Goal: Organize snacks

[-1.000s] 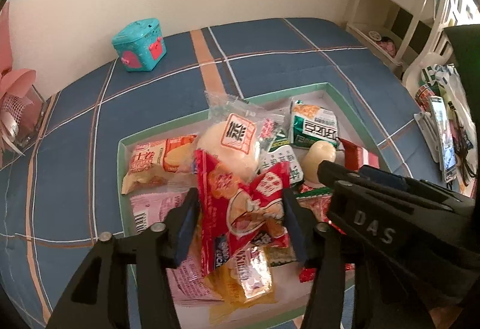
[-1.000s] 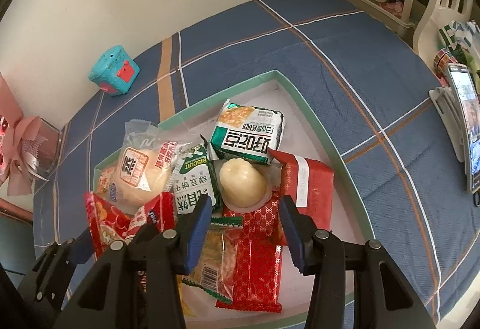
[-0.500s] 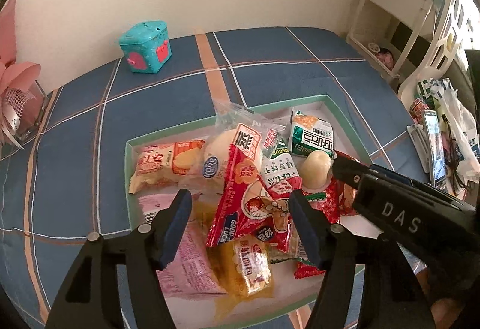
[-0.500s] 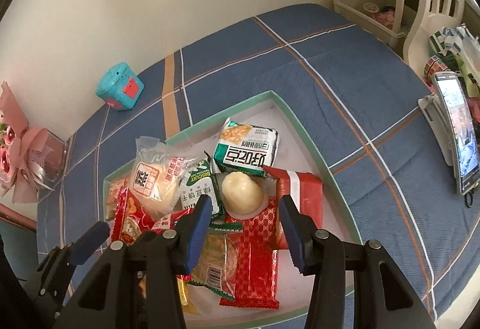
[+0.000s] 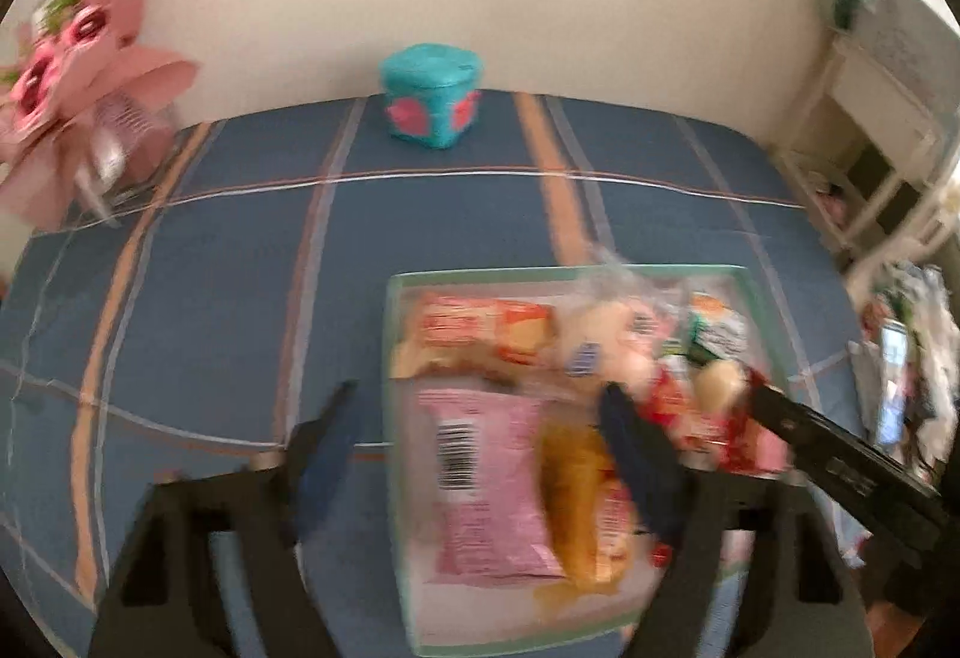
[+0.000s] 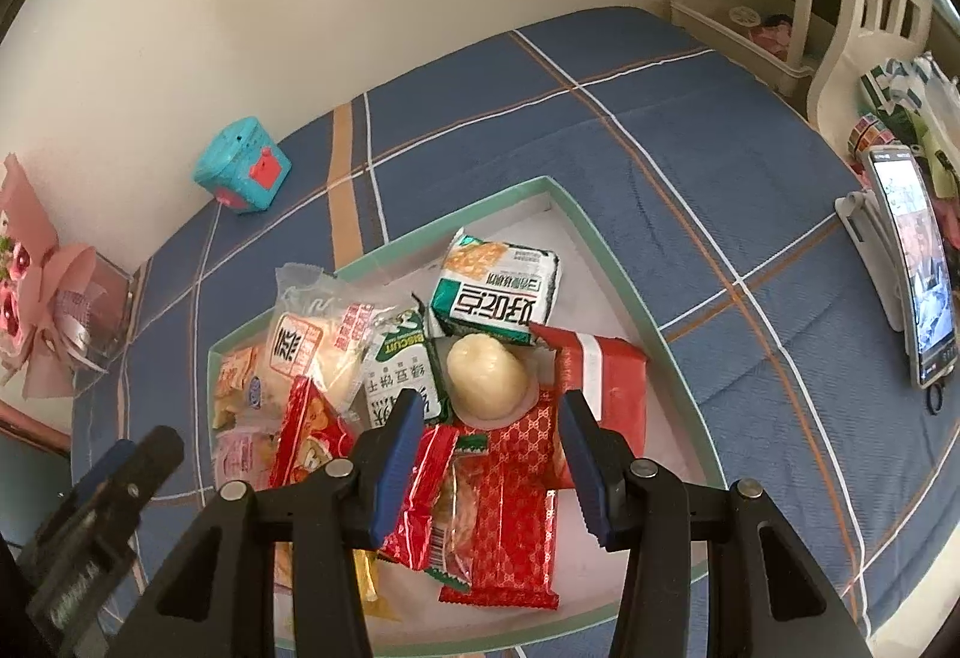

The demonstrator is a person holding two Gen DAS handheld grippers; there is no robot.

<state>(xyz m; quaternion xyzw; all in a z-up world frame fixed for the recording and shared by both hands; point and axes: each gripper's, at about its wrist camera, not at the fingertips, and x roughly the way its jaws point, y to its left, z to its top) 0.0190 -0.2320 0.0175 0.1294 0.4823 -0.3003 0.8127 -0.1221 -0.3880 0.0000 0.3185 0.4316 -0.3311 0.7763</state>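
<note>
Since a second ago our left tongs (image 5: 474, 454) dropped the red crisp packet (image 6: 306, 430) and spread empty; right tongs (image 6: 486, 448) apart over light, seemingly slippery wrappers, best pinched at sealed ends.

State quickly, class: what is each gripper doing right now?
Left gripper: open, just been opening, holding nothing.
Right gripper: open, just opened slightly, holding nothing.

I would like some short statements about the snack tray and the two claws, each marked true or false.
1. The green-rimmed tray lies on a blue plaid cloth. True.
2. The left claw is clamped on the red snack packet. False: its jaws stand wide with nothing gripped; they have just been opening.
3. A teal cube-shaped box stands inside the tray. False: it stands on the cloth near the wall.
4. A pale round bun lies among the packets. True.
5. The right claw hangs over a red patterned wrapper. True.
</note>
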